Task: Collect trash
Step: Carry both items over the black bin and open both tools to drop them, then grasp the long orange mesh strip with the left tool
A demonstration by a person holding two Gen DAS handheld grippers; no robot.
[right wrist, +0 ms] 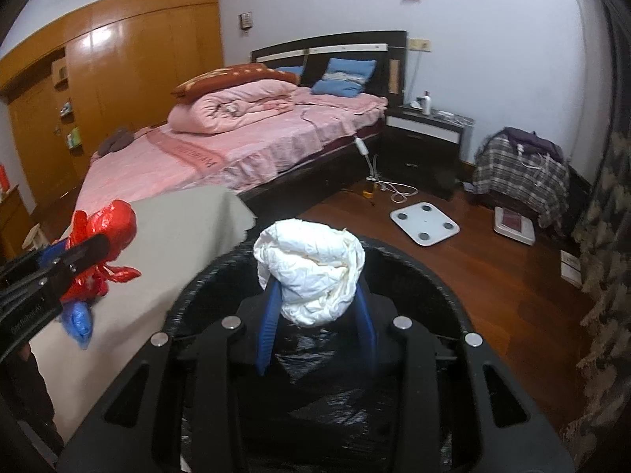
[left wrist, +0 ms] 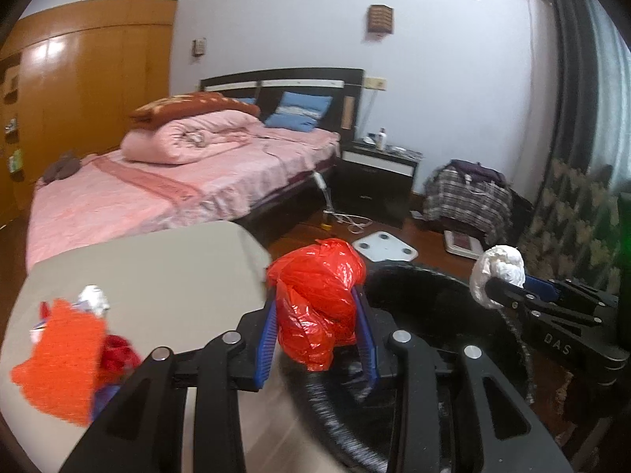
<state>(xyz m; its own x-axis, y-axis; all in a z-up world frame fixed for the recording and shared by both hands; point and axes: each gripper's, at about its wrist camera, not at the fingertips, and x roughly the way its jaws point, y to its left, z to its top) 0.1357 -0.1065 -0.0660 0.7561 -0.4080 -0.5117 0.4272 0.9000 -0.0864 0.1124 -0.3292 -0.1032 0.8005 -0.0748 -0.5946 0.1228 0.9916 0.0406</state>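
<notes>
Both hand-held grippers are clamped: my left (left wrist: 317, 307) on a red bag (left wrist: 319, 295), my right (right wrist: 315, 280) on crumpled white paper (right wrist: 309, 268), seemingly above the black bin (right wrist: 445, 295).

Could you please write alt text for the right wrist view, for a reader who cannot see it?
The right hand-held gripper grips a crumpled white paper wad over a black-lined trash bin. At left, the left hand-held gripper holds a red plastic bag above a grey table.

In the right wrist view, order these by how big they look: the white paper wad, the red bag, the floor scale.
1. white paper wad, nearest the camera
2. red bag
3. floor scale; close to the bag, unsure
</notes>
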